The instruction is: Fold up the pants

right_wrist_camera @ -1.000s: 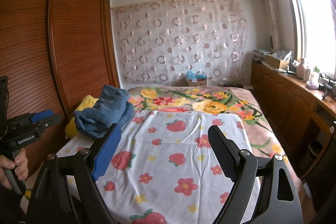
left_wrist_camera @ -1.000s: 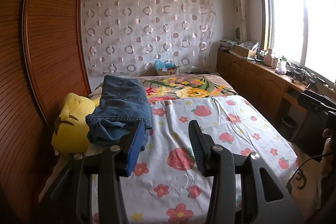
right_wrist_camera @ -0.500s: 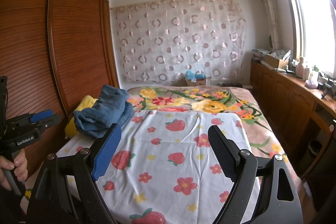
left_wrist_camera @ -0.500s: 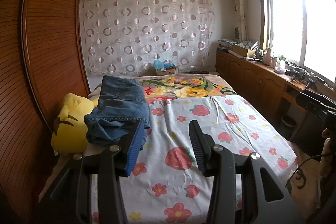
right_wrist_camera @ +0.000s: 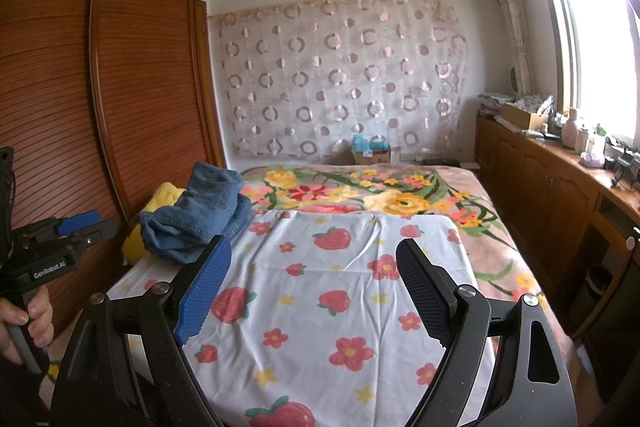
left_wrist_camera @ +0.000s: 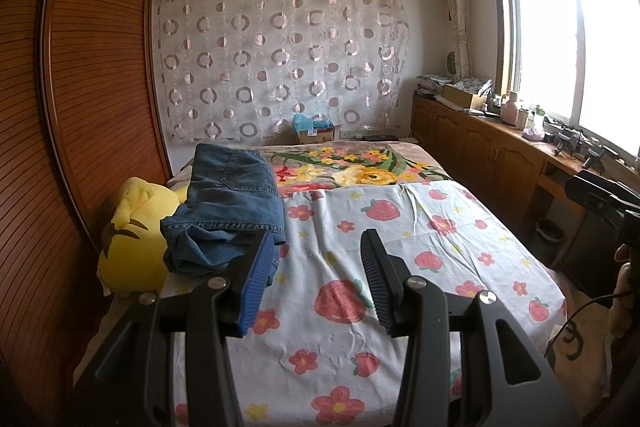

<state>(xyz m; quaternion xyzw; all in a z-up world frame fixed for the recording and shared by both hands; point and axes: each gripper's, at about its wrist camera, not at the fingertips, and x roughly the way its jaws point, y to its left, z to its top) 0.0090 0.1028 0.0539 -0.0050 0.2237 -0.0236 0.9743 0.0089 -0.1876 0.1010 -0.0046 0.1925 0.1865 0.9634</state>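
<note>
Both grippers hover above the bed with nothing between their fingers: the left gripper (left_wrist_camera: 316, 283) has its jaws moderately apart, the right gripper (right_wrist_camera: 312, 293) spread wide. Blue denim pants (left_wrist_camera: 228, 211) lie in a rumpled heap at the bed's left edge, partly resting on a yellow plush toy (left_wrist_camera: 132, 239) beside the slatted wooden wardrobe (left_wrist_camera: 92, 107). A strawberry-print sheet (left_wrist_camera: 440, 251) covers the near mattress, overlapping a floral blanket (left_wrist_camera: 360, 167) farther back. Wooden cabinets (left_wrist_camera: 480, 155) line the window side.
</note>
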